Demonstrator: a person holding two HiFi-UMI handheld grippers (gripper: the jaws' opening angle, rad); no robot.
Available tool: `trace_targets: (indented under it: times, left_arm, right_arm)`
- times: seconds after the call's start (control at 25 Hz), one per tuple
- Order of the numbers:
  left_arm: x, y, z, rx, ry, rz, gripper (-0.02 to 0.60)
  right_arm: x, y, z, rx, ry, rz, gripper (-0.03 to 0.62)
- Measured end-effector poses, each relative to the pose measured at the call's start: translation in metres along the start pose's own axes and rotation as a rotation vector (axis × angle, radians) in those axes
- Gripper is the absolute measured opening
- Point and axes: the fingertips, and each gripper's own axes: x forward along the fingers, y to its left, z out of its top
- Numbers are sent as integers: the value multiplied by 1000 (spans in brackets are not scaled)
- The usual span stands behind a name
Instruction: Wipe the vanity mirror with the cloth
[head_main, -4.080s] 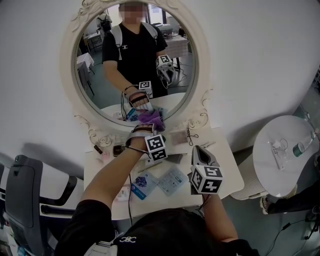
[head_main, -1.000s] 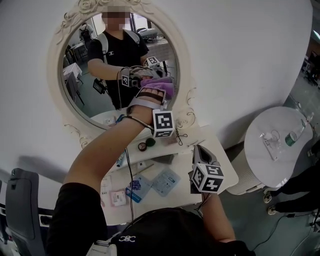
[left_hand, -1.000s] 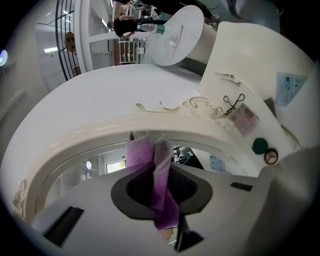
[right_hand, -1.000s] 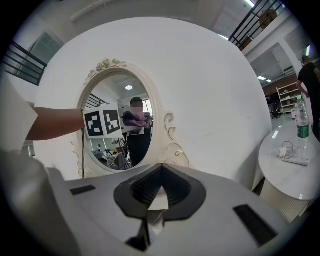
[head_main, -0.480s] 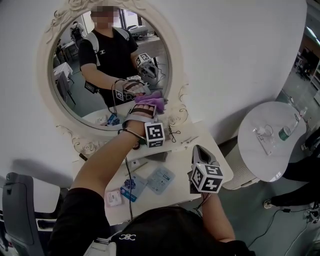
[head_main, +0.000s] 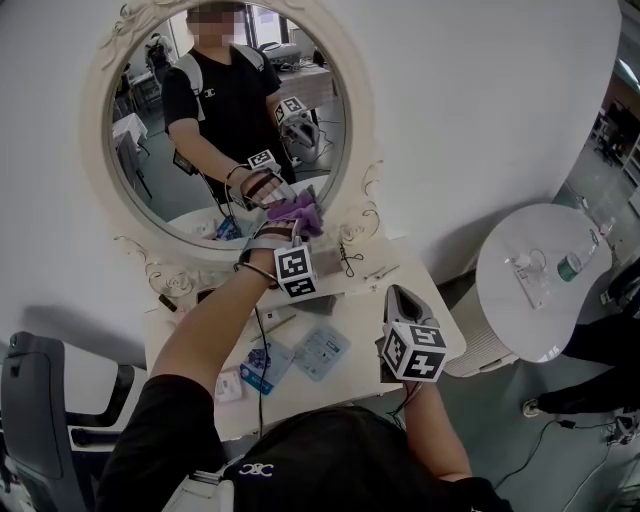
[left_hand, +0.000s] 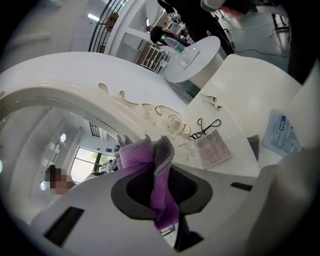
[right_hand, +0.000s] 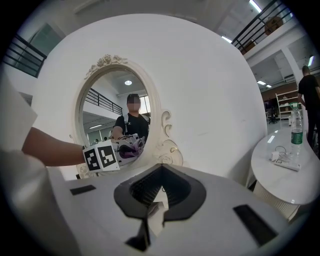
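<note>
The left tongs (head_main: 288, 232) were clenched on a purple cloth (head_main: 306, 212), whose bunched end stuck out past the jaws and appeared to press against the lower right part of the glass of the round vanity mirror (head_main: 215, 120), just inside its ornate white frame. In the left gripper view the cloth (left_hand: 150, 162) ran between the shut jaws of those tongs (left_hand: 161, 192), with the frame's scrollwork close ahead. The right tongs (head_main: 400, 300) hung low over the white table (head_main: 372, 322), well apart from the mirror; in the right gripper view their jaws (right_hand: 157, 192) stood together with nothing between them. Wiping seemed to be under way at the glass's bottom edge. No streaks or dirt showed on the glass, so how much of it had been covered could not be told; the upper and left parts possibly remained.
</note>
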Motion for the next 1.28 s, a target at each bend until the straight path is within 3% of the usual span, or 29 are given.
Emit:
trace_targets:
  times: [0.08, 0.28, 0.56, 0.68, 0.8, 0.96, 1.08, 1.28]
  left_arm:
    - [-4, -3, -5, -74, -22, -28, 67]
    - [-36, 8, -1, -376, -115, -42, 67]
    - [-123, 44, 22, -755, -346, 81, 67]
    - [-158, 44, 13, -973, -396, 132, 67]
    - [-184, 28, -5, -1162, -385, 174, 67]
    - [-212, -1, -30, -1261, -277, 241, 67]
    - [-218, -19, -44, -1324, -214, 236, 67]
    - [-217, -35, -53, -1338, -175, 225, 67]
  right_arm:
    - [0, 5, 1, -10, -1, 13, 11]
    - [5, 16, 3, -20, -5, 49, 11]
    - [9, 52, 24, 13, -119, 168, 11]
    - [10, 71, 35, 35, -165, 229, 9]
    - [14, 90, 38, 4, -176, 261, 9]
    - [23, 120, 23, -73, -157, 305, 9]
    - [30, 145, 5, -146, -115, 362, 9]
    - [36, 165, -4, -162, -93, 423, 9]
